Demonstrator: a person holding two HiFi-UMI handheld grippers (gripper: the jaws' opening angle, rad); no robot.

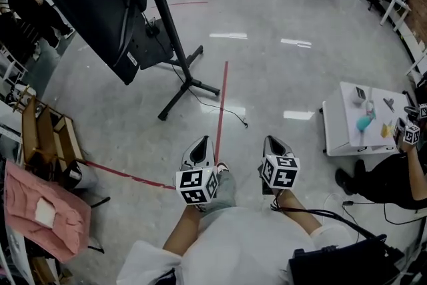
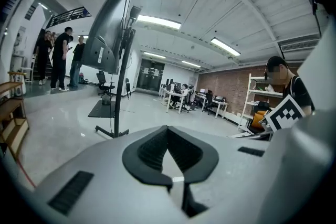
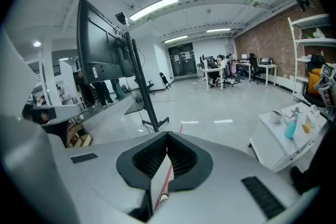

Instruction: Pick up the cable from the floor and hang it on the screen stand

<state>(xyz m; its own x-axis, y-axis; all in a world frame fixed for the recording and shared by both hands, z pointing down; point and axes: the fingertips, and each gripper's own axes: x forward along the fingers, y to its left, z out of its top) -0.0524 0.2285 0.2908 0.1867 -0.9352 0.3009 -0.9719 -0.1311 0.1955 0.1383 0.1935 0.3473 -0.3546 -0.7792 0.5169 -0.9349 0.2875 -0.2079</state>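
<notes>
- Left gripper [image 1: 199,150], right gripper [image 1: 275,146]: jaws shut, empty.
- Cable [image 1: 230,113] on floor by stand [image 1: 175,43] foot, well ahead.
- Close in, open jaws, dip low at loose end.

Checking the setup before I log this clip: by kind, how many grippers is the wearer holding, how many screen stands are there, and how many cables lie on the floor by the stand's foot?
Grippers in hand: 2, the left gripper and the right gripper
Screen stand: 1
Cable on the floor by the stand's foot: 1
Total: 4
</notes>
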